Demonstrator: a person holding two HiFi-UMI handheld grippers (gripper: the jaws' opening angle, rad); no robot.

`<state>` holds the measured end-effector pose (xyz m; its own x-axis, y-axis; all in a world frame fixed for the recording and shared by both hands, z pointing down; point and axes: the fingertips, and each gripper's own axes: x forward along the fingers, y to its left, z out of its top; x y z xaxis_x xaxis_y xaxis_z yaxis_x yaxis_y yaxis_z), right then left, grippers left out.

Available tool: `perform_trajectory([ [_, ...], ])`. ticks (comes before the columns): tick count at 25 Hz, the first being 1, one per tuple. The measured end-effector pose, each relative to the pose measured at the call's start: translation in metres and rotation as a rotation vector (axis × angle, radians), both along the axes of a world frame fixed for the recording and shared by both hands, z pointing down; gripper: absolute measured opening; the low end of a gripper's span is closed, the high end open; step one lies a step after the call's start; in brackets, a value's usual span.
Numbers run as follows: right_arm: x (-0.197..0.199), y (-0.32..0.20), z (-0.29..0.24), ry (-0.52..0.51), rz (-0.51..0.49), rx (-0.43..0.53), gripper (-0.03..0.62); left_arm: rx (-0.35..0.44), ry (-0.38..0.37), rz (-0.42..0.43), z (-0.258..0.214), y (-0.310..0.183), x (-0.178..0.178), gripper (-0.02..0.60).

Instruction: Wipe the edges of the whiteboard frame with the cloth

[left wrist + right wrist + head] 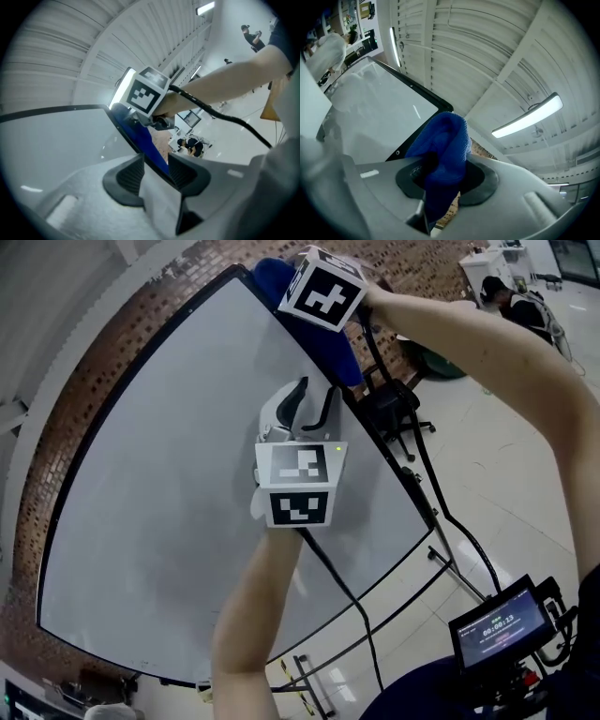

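Right now you are working both tools on the right side of the whiteboard frame [412, 86]. Your left claw [154, 168] is sitting level on the frame's right edge, about halfway along it in the head view. The black edge is running between its two pads, and the jaws are standing nearly together, clamping on that edge.

Your right claw [445, 174] is working farther up, at the far right corner of the whiteboard [169, 474], and its jaws are squeezing a blue cloth [446, 138]. The cloth is bulging out past the jaws in a folded wad and is lying against the black frame just beside the corner. In the left gripper view it is showing as a blue strip along the edge, directly beyond your left claw.

Your right arm [469, 334] is reaching in from the right, and a black cable [229, 119] is hanging beneath it. A brick wall [412, 273] is showing behind the board. An office chair [398, 418] is standing on the pale floor [506, 493] to the right of the frame. A small screen [502, 624] is glowing at the near right.
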<state>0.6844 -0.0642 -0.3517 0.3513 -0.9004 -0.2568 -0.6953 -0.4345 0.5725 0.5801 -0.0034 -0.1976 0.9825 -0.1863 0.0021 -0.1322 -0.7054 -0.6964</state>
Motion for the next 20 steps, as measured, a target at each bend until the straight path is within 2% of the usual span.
perform_trajectory([
  [5, 0.003, 0.009, 0.026, 0.018, -0.005, 0.034, 0.121, -0.043, -0.029, 0.028, 0.024, -0.005, 0.012, 0.161],
  [10, -0.025, 0.018, 0.06, 0.136, 0.035, 0.042, 0.121, -0.065, -0.043, 0.066, 0.058, 0.001, -0.003, 0.161],
  [14, -0.027, 0.022, 0.079, 0.184, 0.047, 0.052, 0.121, -0.072, -0.054, 0.096, 0.072, 0.01, 0.001, 0.16],
  [20, -0.034, 0.012, 0.124, 0.192, 0.01, -0.004, 0.121, -0.127, -0.09, 0.109, 0.099, 0.007, 0.0, 0.16],
])
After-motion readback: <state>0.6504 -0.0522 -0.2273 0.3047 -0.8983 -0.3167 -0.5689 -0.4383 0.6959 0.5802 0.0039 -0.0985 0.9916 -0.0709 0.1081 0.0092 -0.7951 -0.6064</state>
